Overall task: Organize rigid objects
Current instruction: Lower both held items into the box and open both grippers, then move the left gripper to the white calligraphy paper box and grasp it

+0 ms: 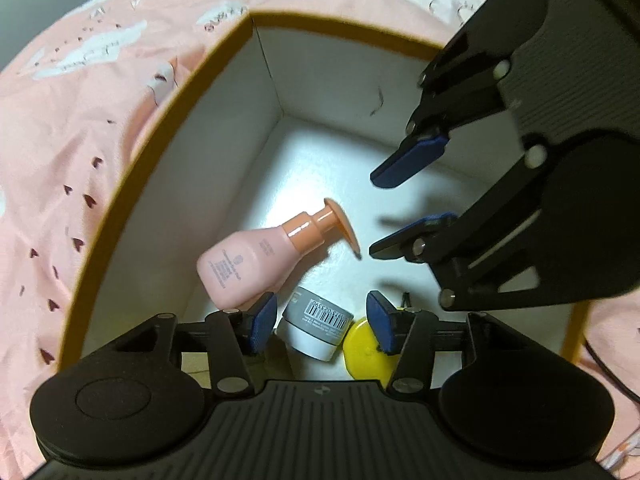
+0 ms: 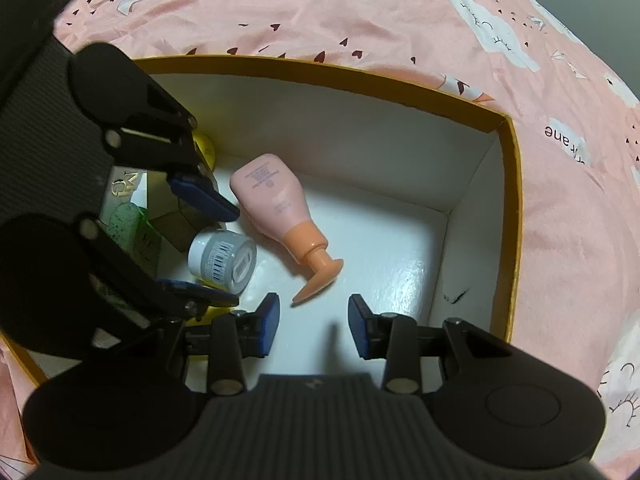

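Observation:
A white box with an orange rim [image 1: 160, 128] [image 2: 514, 184] sits on a pink sheet. Inside it a pink pump bottle [image 1: 248, 264] [image 2: 276, 204] lies on its side. Beside it lies a white and grey jar [image 1: 316, 328] [image 2: 222, 260] with a barcode label. My left gripper [image 1: 322, 322] [image 2: 234, 256] straddles the jar, and a gap shows between its pads and the jar, so it is open. My right gripper [image 2: 314, 320] [image 1: 376, 214] hovers over the bare box floor near the pump head, open with nothing between its fingers.
A yellow round lid [image 1: 364, 352] [image 2: 204, 146] lies next to the jar. A green bottle [image 2: 128, 224] and a small carton [image 2: 120, 192] stand in the box corner behind the left gripper. The pink printed sheet [image 2: 400, 20] surrounds the box.

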Demonstrator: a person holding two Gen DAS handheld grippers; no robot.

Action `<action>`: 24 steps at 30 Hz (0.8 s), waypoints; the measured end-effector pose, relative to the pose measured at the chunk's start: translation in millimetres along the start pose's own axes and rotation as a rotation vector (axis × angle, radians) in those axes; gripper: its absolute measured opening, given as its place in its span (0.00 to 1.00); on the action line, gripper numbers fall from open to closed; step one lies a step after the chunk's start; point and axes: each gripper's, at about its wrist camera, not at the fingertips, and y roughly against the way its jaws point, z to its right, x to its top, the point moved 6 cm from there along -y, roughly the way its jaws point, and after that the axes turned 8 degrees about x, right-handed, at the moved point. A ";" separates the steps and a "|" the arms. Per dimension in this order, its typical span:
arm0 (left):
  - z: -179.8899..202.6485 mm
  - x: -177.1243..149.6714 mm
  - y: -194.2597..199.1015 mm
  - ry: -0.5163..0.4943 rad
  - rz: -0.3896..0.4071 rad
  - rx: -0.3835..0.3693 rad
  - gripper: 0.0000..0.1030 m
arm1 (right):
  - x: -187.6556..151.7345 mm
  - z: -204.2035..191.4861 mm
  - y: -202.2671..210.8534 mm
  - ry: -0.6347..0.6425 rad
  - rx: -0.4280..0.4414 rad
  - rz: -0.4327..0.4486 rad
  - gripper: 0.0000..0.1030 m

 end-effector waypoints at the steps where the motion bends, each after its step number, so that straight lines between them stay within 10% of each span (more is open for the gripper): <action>1: -0.8 -0.3 5.3 0.004 0.008 -0.001 0.59 | 0.5 -0.2 0.5 0.001 0.000 0.002 0.37; 14: -14.2 -39.0 82.4 0.129 0.089 0.075 0.62 | 4.4 -35.9 31.0 0.043 0.008 0.075 0.54; 24: -49.2 -108.6 151.3 0.447 0.147 0.160 0.64 | 17.2 -96.0 58.9 0.105 0.107 0.186 0.54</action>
